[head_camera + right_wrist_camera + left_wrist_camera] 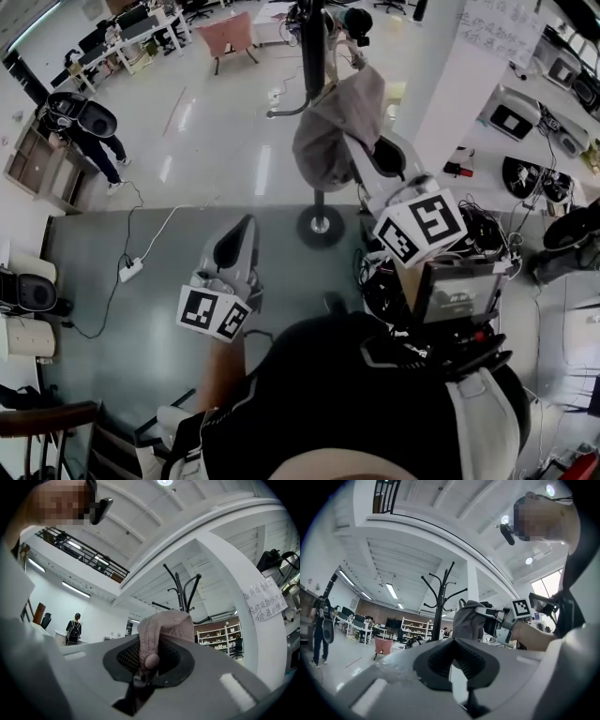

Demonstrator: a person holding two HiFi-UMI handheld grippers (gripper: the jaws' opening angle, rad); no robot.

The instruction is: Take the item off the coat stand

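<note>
**A:** What has the right gripper (149,660) got?

**B:** A pinkish-grey cap (168,625). The jaws are drawn in narrow on its fabric, and a round button on the cloth sits right between the pads.

**A:** Where is the cap relative to the coat stand (439,602)?

**B:** Just beside the black pole and lower than the hooks, on none of them. I can't tell whether it brushes the pole.

**A:** And the left gripper (457,660)?

**B:** Its jaws are slightly apart with nothing between them. It points toward the stand, on the near side of the round base (321,226).

**A:** Anything further out?

**B:** A person with a backpack (89,131), well apart from the stand.
</note>
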